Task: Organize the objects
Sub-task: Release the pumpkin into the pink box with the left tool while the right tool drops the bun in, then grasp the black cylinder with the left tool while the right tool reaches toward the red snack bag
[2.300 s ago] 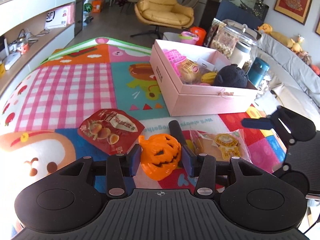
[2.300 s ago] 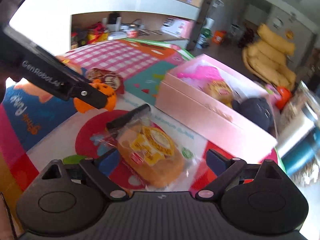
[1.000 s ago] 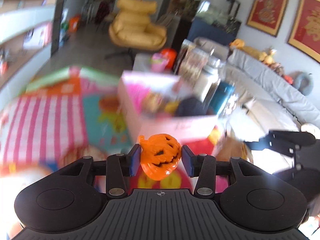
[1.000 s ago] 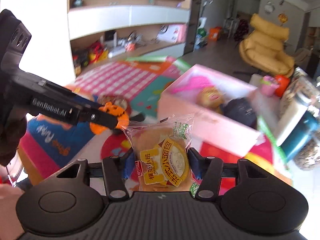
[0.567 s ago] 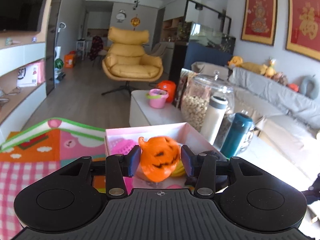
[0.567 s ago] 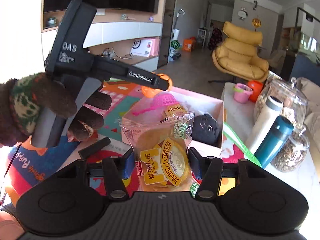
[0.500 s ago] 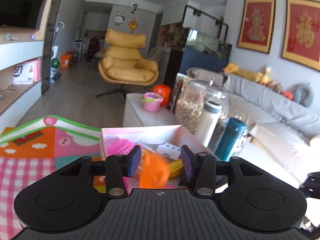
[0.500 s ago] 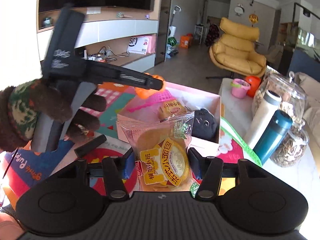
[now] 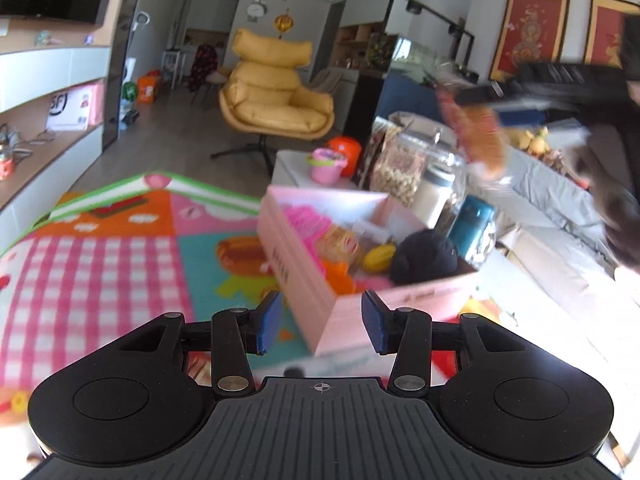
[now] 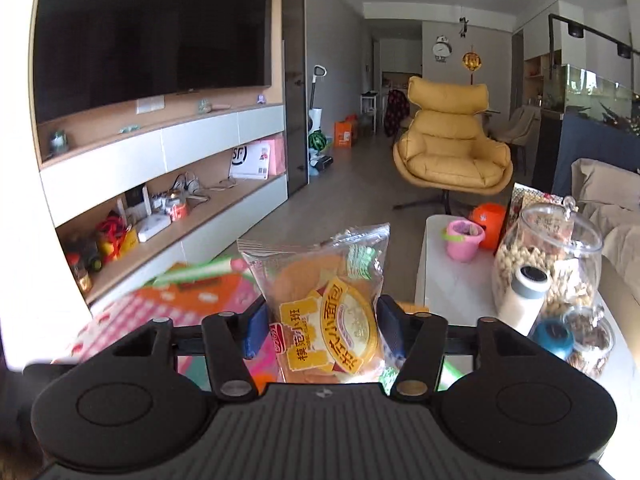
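Note:
A pink box (image 9: 352, 308) stands on the colourful play mat (image 9: 92, 256). An orange pumpkin toy (image 9: 340, 276) lies inside it with a black plush (image 9: 424, 256), a pink toy and a yellow item. My left gripper (image 9: 322, 322) is open and empty, held near the box's front corner. My right gripper (image 10: 322, 330) is shut on a clear bread packet (image 10: 328, 312) with a yellow label. In the left wrist view the right gripper with the packet (image 9: 476, 136) hangs blurred high above the box's far right.
A low white table (image 10: 436, 264) behind the box holds a pink cup (image 10: 462, 240), a glass nut jar (image 10: 548, 256), a white bottle and a teal flask (image 9: 470, 220). A yellow armchair (image 9: 276, 100) stands further back, shelves to the left, a grey sofa to the right.
My left gripper has opened and let the pumpkin drop into the pink box, then drawn back. My right gripper has lifted the bread packet higher and over toward the box.

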Demonstrator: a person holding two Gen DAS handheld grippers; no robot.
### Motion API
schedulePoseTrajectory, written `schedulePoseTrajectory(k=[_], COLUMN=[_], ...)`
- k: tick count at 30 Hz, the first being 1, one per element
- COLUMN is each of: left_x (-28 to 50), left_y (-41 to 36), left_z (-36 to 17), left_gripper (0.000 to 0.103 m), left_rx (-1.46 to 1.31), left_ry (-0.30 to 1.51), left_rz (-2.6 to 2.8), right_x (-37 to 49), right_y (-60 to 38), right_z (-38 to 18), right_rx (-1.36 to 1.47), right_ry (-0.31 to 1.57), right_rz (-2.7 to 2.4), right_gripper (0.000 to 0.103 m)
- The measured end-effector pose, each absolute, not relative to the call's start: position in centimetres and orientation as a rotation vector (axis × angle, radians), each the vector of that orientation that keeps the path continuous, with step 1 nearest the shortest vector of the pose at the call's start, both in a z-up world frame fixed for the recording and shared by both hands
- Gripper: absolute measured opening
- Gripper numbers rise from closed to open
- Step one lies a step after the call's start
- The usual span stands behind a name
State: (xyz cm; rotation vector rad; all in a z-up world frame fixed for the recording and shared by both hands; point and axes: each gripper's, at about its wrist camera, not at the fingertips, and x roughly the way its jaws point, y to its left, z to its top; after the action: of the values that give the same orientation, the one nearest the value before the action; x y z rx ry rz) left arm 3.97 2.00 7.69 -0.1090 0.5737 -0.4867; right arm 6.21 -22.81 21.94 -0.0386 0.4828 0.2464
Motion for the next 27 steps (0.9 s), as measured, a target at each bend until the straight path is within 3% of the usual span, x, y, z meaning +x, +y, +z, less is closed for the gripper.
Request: schedulePoseTrajectory(k=[1, 5, 13, 23, 25, 27], left_x=[3.4, 1.9, 1.3, 3.6, 4.0, 4.1], left_y=[2.5, 4.3, 5.0, 0.0, -0.7, -1.2], left_z=[7.4, 6.4, 4.8, 3.0, 2.5, 1.9], left_gripper=[0.048, 0.048, 0.048, 0.048, 0.044, 0.034], left_rx=[-0.089, -0.007, -0.057, 0.027, 0.043, 0.063], left_ry=[0.586, 0.614, 0.683, 0.716, 0.729, 0.739], left_rz=[-0.476, -0.423, -0.473, -0.452, -0.448, -0.427], right_x=[7.0, 6.5, -0.1, -1.2, -1.2, -1.4], right_y=[-22.5, -21.2, -19.6, -20.2, -20.2, -20.2], right_z=[21.6, 17.7, 8.1, 3.8, 3.0, 2.3], right_rx=[-0.042, -0.084, -0.155, -0.078, -0.066, -0.061], right_ry=[0.455, 0.454, 0.623, 0.745, 0.767, 0.774], right_rz=[0.212, 0.159, 0.189, 0.139, 0.134, 0.131], right_gripper=[0.095, 0.096, 0.103, 0.103, 0.103, 0.103])
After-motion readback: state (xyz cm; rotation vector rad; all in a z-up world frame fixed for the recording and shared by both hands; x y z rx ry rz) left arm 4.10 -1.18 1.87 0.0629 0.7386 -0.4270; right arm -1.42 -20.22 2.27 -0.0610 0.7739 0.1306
